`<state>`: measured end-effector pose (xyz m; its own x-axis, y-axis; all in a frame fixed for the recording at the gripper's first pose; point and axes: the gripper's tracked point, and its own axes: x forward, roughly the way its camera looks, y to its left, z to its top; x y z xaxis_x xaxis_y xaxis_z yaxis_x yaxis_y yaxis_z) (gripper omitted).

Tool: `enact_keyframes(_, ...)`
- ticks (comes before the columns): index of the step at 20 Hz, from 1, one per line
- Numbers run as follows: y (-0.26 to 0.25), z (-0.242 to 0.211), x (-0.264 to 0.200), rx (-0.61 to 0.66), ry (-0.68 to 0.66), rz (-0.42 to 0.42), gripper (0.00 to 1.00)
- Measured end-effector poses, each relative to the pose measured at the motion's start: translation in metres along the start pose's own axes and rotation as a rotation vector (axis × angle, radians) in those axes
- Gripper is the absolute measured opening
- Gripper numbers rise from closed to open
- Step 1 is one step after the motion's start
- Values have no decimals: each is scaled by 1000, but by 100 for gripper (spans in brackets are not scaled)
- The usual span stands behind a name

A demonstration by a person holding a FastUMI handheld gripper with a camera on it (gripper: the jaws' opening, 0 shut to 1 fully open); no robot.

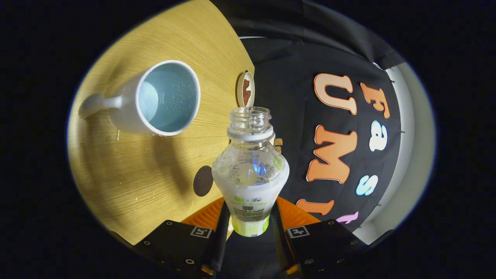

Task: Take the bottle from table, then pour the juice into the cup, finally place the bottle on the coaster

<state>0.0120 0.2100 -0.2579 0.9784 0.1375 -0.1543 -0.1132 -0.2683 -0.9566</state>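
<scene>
Fingers clamp uncapped bottle; cup holds liquid.

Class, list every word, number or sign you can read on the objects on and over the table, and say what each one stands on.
Label on the bottle: print and a code square, too small and blurred to read.
Hand-held gripper, shut on the bottle: a square marker on each side, pattern only, no words.
Cup: no text.
</scene>
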Motion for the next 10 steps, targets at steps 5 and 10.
enact_keyframes(5, 2, 3, 2, -60, -12, -3, 55)
enact_keyframes(10, 1, 6, 4, -97, -18, 1, 55)
